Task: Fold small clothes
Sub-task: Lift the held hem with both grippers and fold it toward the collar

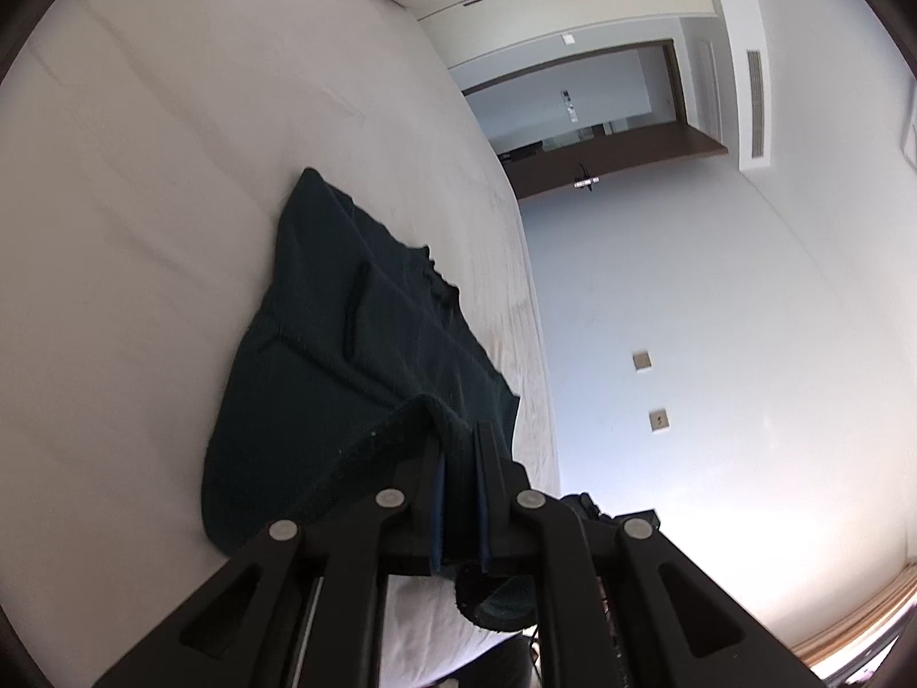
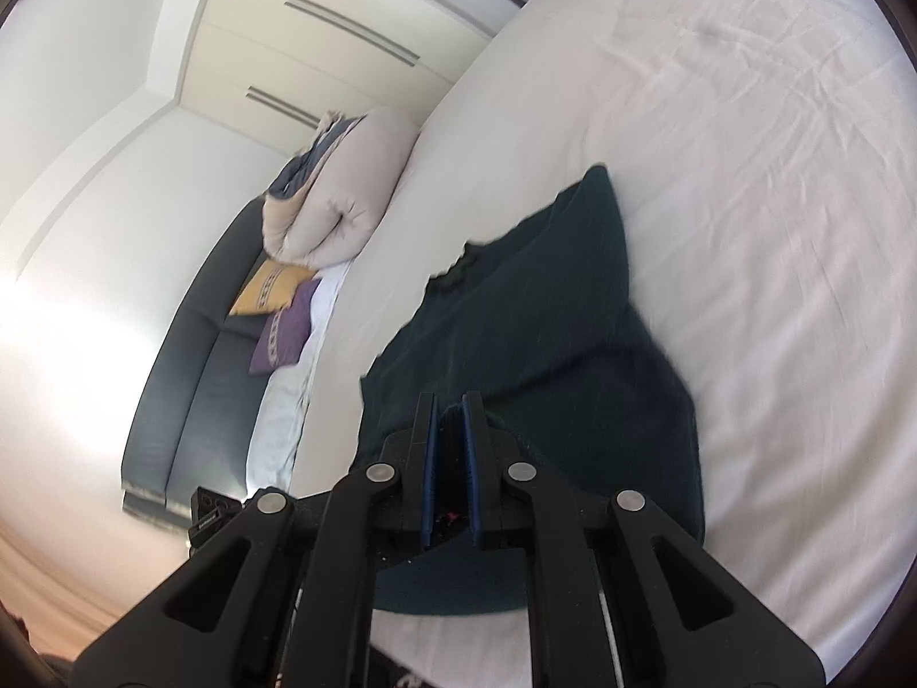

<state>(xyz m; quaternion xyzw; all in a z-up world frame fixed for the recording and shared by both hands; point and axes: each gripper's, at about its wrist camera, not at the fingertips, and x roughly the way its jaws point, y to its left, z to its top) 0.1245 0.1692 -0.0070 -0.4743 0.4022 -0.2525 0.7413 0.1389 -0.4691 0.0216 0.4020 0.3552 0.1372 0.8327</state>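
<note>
A white-sheeted bed (image 1: pixel 143 200) fills the room. On it lies a dark green garment (image 1: pixel 355 344), its long axis running from 6 toward 12 o'clock, near hem hidden behind the tools. The left gripper (image 1: pixel 458 447) and right gripper (image 2: pixel 450 404) each pinch that hem between nearly closed fingers.

Garment (image 1: pixel 355 344) lies spread on bed (image 1: pixel 143 200), near its edge. Left gripper (image 1: pixel 458 447) and right gripper (image 2: pixel 450 407) each pinch its near hem. Rolled duvet (image 2: pixel 338 200) at bed's far end; sofa (image 2: pixel 189 344) beside bed, two cushions (image 2: pixel 275 309) on it.
</note>
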